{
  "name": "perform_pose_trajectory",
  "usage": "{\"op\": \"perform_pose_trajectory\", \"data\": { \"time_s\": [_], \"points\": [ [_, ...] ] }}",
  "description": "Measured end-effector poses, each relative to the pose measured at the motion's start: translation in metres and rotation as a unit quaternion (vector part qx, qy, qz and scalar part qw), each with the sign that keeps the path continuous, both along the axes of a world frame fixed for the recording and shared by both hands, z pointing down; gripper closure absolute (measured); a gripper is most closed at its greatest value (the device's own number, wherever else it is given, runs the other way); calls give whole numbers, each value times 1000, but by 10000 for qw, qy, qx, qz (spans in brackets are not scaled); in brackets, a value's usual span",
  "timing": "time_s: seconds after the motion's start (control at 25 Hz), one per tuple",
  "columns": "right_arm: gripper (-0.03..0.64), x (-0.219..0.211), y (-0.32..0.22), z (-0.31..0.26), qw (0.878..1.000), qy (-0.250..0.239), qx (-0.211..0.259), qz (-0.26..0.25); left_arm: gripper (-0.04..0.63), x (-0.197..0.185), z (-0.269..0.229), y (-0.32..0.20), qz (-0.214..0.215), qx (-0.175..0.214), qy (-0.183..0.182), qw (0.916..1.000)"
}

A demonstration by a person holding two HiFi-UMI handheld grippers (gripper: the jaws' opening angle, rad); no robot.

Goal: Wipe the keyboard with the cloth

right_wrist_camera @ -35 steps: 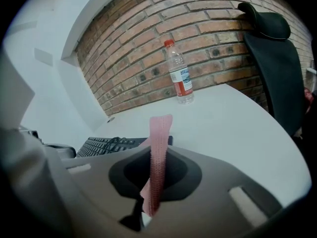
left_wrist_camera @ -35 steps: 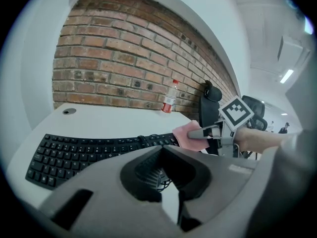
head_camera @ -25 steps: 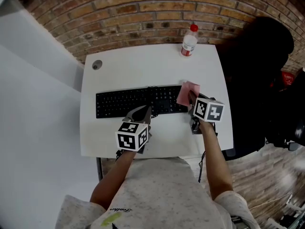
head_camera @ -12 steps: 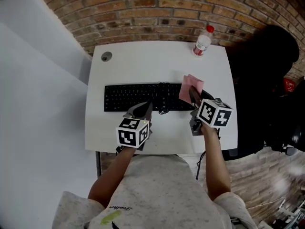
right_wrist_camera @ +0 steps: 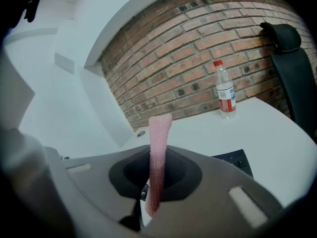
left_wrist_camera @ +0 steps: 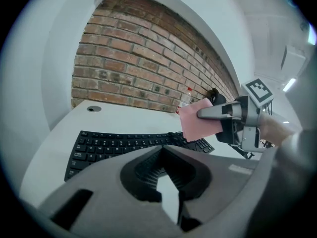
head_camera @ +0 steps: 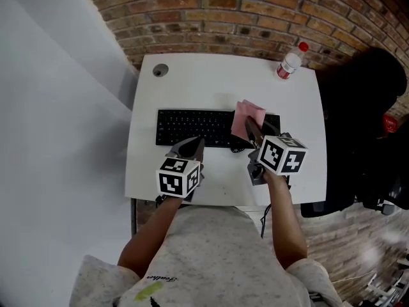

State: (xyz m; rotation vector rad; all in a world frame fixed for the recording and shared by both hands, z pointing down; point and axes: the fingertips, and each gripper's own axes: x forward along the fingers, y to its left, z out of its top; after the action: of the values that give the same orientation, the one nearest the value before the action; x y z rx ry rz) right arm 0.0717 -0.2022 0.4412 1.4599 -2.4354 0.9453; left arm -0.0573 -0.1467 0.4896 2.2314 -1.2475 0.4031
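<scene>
My right gripper [head_camera: 250,130] clenches the pink knitted cloth [head_camera: 248,115] over the flat black keyboard's [head_camera: 192,127] right part, perhaps touching the keys. My left gripper [head_camera: 190,148], jaws closed on nothing, hovers just before the keyboard, above the white desk [head_camera: 211,75].

My head view looks steeply down on the surface [head_camera: 211,82]; both gripper views skim low across it — sharing the keyboard [head_camera: 192,127].
</scene>
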Motion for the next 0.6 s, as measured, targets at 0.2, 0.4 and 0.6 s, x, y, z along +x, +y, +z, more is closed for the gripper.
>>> {"op": "perform_pose_trajectory", "data": {
  "time_s": [0.2, 0.4, 0.6],
  "points": [
    [593, -44, 5, 0, 9997, -73, -38, -240, 601, -29, 2, 4, -115, -31, 1, 9999],
    [593, -86, 12, 2, 9987, -120, -100, -485, 601, -57, 4, 9, -247, -65, 10, 9997],
    [593, -129, 20, 12, 9972, -155, -244, -696, 601, -84, 7, 15, -337, -128, 15, 9993]
  ]
}}
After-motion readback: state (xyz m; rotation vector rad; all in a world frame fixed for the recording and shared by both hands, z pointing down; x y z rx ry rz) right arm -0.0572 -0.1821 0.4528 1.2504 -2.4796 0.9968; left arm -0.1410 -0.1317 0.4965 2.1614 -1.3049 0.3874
